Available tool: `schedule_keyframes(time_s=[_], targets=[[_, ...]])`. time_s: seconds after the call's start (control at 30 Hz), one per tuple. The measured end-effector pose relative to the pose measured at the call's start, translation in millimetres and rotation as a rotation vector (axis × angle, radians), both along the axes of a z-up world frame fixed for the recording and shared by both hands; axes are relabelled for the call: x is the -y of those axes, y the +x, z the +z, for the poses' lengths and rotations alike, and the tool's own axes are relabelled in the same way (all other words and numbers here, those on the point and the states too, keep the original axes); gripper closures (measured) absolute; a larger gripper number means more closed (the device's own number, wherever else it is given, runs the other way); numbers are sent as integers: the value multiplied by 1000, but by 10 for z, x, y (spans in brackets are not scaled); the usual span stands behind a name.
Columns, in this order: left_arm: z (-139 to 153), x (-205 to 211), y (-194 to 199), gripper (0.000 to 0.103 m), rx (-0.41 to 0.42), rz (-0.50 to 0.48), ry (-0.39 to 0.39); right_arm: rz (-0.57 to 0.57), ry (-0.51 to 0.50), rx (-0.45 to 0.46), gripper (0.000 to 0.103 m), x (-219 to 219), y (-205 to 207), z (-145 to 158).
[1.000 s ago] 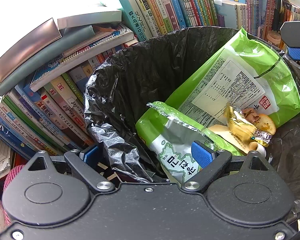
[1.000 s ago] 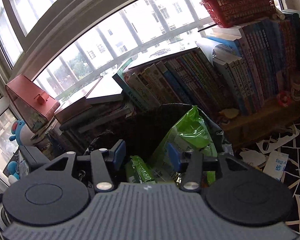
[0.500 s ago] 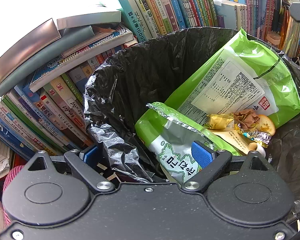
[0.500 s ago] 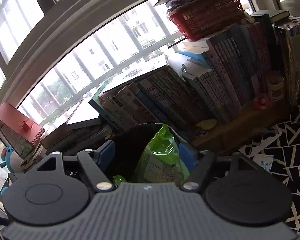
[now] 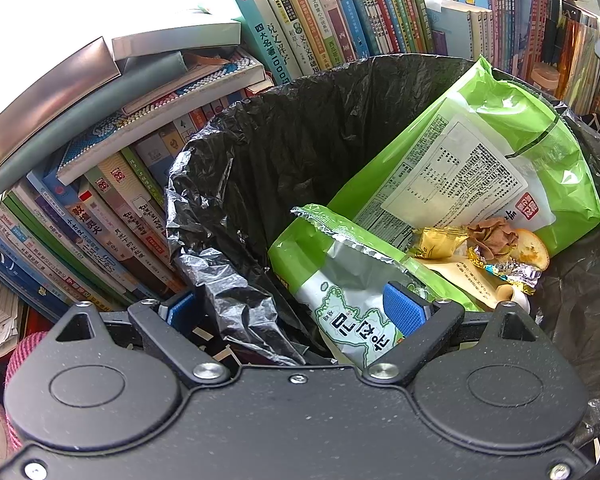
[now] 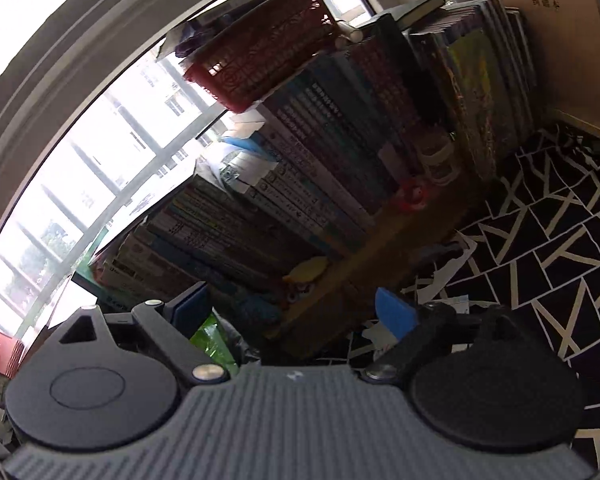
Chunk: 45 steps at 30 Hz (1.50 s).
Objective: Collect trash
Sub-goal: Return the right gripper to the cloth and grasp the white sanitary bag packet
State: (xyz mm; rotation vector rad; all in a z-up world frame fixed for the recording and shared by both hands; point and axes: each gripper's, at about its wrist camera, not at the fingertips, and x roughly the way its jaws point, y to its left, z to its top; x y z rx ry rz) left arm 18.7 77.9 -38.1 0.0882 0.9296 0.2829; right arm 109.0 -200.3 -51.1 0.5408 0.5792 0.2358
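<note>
Books pack the far wall under a bright window, upright rows to the right and a slumped stack to the left; black floor with white crackle lines runs along the near right in the right wrist view, scraps of white paper lying on it beside the low shelf. Bin with black liner sits hard against the books, well filled. Largest piece in it: big green snack bag, leaning on the far right wall, printed label up. Smaller green-and-silver bag stands torn-open at near centre. Between them, small stuff: gold wrapper, crumpled brown paper and a bread end, foil scrap. Left gripper hangs over the near rim, jaws wide; the loose liner fold lies in the gap and one pad overlaps the small bag in view, nothing visibly pinched. Right gripper points toward the shelf and floor, jaws opening, nothing between them. Handling, by judgement: all light, crinkly film and paper, slick and springy; bags best pinched at a flattened edge or seam, floor scraps taken by a raised corner. Liner thin, could tear or pull off the rim if snagged.
</note>
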Motion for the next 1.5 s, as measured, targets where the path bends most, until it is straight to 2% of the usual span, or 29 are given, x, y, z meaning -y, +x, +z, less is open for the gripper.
schedule_keyframes(time_s=[0.17,0.33,0.4,0.5,0.6,0.73,0.87,1.03,1.1,1.27,1.37,1.4,1.5], targets=[[1,-2,-11,10,1,0,0,-98,23,-66,3,223,98,-168],[3,2,-5,10,1,0,0,-181,-2,-159,3,367,252,-442],[-2,-1,-10,10,2,1,1,-207,-40,-184,3,375,319,-573],[-6,9,-4,10,1,1,6,-224,-182,-184,5,302,373,-783],[-11,10,-9,10,-1,1,12,-200,-327,-202,11,184,430,-1035],[-17,10,-8,9,-2,1,20,-112,-405,-274,23,46,475,-1377],[-19,13,-14,9,-2,-3,29,-9,-489,-308,25,-157,482,-1603],[-19,15,-12,9,-1,-2,32,19,-551,-311,25,-296,496,-1757],[-18,12,-16,9,-1,-3,33,17,-558,-318,24,-316,505,-1800],[-19,9,-19,9,0,-2,34,24,-576,-293,14,-362,528,-1846],[-21,4,-26,9,0,-2,35,11,-620,-288,6,-399,548,-1894],[-22,0,-30,9,-1,-2,35,0,-630,-293,0,-395,554,-1913],[-22,3,-29,9,0,-2,36,-33,-599,-295,0,-314,558,-1941]])
